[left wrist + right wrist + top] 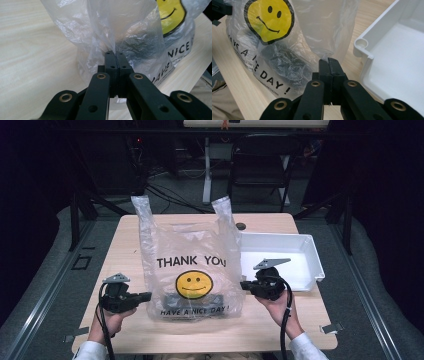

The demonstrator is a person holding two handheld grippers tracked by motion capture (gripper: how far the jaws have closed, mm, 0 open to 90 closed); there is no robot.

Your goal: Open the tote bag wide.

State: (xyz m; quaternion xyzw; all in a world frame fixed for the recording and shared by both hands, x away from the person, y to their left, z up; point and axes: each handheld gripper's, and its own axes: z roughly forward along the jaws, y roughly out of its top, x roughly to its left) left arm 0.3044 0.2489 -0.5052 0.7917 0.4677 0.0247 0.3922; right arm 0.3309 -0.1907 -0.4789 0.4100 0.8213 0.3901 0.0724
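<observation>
A clear plastic bag (190, 255) with a yellow smiley face and the print THANK YOU stands upright on the wooden table (120, 250), its two handles sticking up. A dark object (192, 298) lies inside at the bottom. My left gripper (148, 295) is at the bag's lower left edge. In the left gripper view its jaws (115, 53) are shut, with a fold of the bag (130, 32) pinched between them. My right gripper (242, 284) is at the bag's right edge. Its jaws (328, 61) are shut on a bit of film from the bag (287, 57).
A white tray (310, 255) sits on the table right of the bag, its near corner (362, 46) close to my right gripper. A small dark disc (241, 226) lies behind the bag. A black chair (260, 165) stands beyond the table's far edge.
</observation>
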